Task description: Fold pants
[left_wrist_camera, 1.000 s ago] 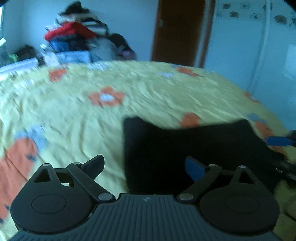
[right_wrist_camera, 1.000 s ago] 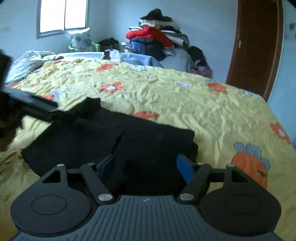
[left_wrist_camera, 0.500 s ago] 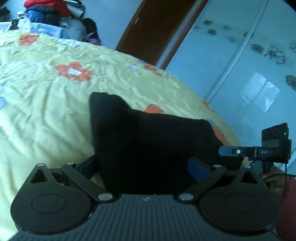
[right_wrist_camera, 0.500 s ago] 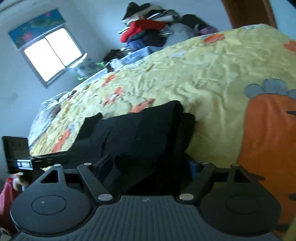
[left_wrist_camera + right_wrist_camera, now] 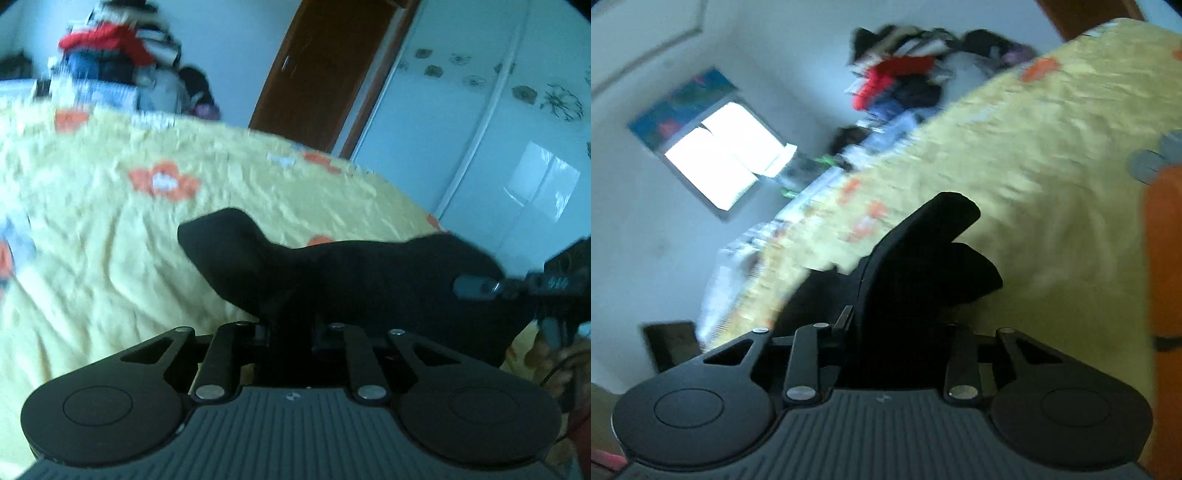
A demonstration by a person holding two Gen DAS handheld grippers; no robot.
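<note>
Both grippers have just bitten into the black pants (image 5: 369, 280), where a moment ago each stood wide open w/ cloth only between the fingers. Left gripper (image 5: 290, 328): fingers closing, drawn nearly together on a bunched fold of the fabric. Right gripper (image 5: 897, 332): also closing, fingers pinched on a thicker wad of the pants, view rolled hard to one side. Pants now hump up off the bed (image 5: 92, 240) between the two grips, edge lifted vs. lying flat earlier, so prob. a fold-over lift is about to start; how many layers each grip holds can't be told, too dark and blurred.

Bed: yellow crumpled cover w/ orange flower prints, otherwise bare near the pants. Room: heap of clothes (image 5: 110, 62) at far side, brown door (image 5: 325, 74), pale wardrobe (image 5: 498, 147) w/ flower motifs; window (image 5: 720, 166) in right view.
</note>
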